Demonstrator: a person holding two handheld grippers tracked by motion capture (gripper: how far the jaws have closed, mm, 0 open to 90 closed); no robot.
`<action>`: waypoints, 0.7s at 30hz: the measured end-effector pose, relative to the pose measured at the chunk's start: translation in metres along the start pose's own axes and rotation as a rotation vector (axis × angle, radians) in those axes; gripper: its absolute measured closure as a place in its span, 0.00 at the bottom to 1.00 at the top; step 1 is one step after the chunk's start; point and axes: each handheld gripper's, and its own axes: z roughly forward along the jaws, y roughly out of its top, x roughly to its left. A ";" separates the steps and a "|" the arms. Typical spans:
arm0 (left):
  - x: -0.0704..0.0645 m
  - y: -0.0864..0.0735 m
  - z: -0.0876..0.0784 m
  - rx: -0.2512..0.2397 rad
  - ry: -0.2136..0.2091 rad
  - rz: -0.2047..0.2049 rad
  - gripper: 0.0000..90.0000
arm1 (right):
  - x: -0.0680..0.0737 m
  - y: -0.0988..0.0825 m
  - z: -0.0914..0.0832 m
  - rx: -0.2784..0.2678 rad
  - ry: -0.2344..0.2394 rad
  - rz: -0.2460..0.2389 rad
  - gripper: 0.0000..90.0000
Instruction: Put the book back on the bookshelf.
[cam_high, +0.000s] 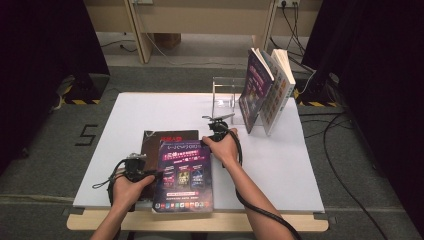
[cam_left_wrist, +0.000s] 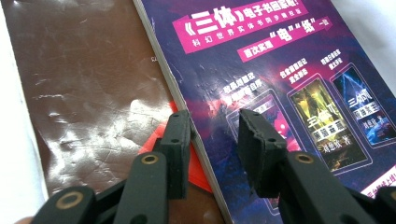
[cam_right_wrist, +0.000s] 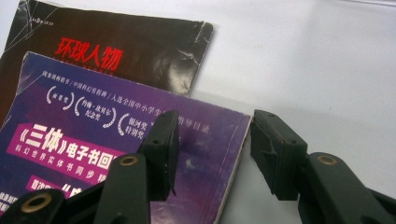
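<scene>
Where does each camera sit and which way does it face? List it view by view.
High view: above the person's side, looking forward and down on the white table; both forearms, left tongs and right tongs show.
Left gripper view: rides the left tongs, looking along the black jaws at the purple book's left edge over the brown magazine.
Right gripper view: rides the right tongs, jaws open astride the purple book's corner.
Shared: all three show the purple book lying on the magazine.

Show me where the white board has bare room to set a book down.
Free: the white board left of the clear stand, and its right side beside the purple book. Crowded: near-left, where the purple book overlaps the dark magazine, and far-right by the upright books.
</scene>
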 end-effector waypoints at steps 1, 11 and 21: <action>0.000 0.000 0.000 -0.001 0.001 -0.001 0.71 | 0.000 0.000 0.001 0.007 0.000 -0.001 0.57; -0.001 0.000 0.000 -0.002 0.007 0.002 0.71 | 0.001 0.002 0.004 -0.004 0.003 0.012 0.57; -0.003 0.000 0.001 -0.003 0.017 -0.001 0.71 | -0.004 -0.004 0.003 -0.042 0.034 0.057 0.60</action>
